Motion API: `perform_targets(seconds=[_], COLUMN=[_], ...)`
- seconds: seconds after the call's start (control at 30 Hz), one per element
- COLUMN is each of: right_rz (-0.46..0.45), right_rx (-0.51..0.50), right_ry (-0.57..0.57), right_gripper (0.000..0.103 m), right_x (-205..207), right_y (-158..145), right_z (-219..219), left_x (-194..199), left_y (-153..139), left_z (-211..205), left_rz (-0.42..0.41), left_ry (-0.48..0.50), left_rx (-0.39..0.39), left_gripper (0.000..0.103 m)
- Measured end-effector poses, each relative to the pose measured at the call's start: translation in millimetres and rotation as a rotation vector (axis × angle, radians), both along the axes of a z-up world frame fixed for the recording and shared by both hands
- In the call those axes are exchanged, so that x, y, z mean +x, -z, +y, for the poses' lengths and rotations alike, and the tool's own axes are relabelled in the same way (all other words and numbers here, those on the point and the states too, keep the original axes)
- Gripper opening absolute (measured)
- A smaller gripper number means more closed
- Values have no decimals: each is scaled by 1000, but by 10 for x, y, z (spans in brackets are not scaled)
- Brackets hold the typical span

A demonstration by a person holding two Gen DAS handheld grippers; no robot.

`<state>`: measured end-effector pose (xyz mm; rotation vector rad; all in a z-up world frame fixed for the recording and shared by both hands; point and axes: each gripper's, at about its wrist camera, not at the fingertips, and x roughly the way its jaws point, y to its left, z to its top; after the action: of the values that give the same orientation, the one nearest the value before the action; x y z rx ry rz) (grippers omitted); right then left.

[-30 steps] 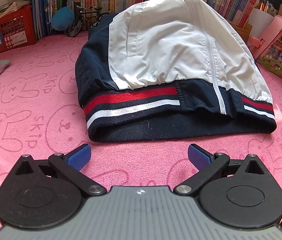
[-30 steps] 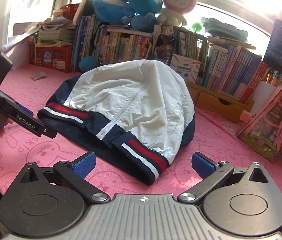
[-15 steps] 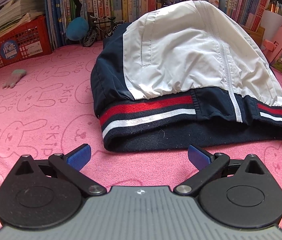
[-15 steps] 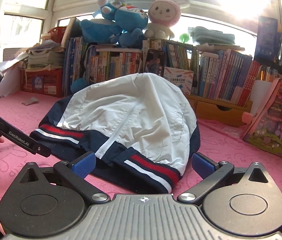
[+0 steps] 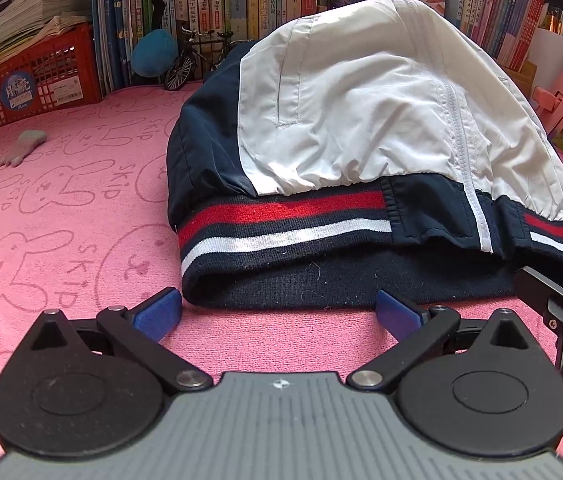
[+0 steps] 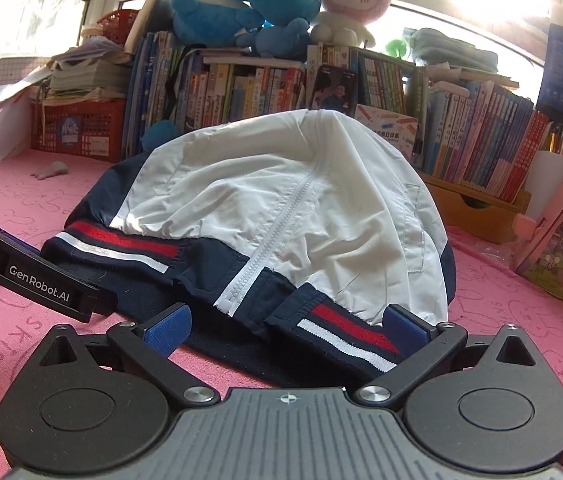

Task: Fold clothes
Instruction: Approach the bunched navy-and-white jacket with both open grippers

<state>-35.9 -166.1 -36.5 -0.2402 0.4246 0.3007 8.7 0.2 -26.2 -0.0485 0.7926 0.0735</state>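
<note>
My left gripper (image 5: pixel 277 314) has its blue fingers (image 5: pixel 157 312) spread wide, holding nothing, low over the pink worktop (image 5: pixel 61 208) just short of the jacket hem. My right gripper (image 6: pixel 287 326) is also spread wide and empty, its fingers (image 6: pixel 169 326) straddling the hem's nearest corner. The jacket (image 5: pixel 361 128), white with navy sides and a red-and-white striped hem, lies mounded in the middle of both frames. Behind it, along the top, runs a row of books (image 6: pixel 241 92), with a red crate (image 5: pixel 29 84) at upper left.
</note>
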Motion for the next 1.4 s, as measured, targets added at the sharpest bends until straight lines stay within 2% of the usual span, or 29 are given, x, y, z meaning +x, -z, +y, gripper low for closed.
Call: perform_targets(seconds=[0.33, 0.53, 0.73, 0.93, 1.23, 1.4], right_rz=[56, 90, 97, 115, 162, 147], right_rx=[-50, -72, -34, -98, -49, -71], right_ry=[43, 74, 108, 118, 115, 117], right_gripper=[103, 103, 103, 103, 103, 103], right_x=[103, 146, 91, 133, 191, 169], right_y=[57, 98, 123, 176, 192, 199], right_z=[47, 54, -9, 88, 22, 58], left_x=[-56, -55, -61, -54, -47, -46], left_y=[52, 55, 53, 52, 49, 48], left_z=[-16, -17, -1, -1, -4, -4], left_rz=[-96, -95, -93, -92, -92, -92], left_ry=[-17, -16, -16, -16, -16, -16], left_rx=[1, 1, -2, 1, 2, 2], left_gripper=[103, 103, 103, 103, 103, 103])
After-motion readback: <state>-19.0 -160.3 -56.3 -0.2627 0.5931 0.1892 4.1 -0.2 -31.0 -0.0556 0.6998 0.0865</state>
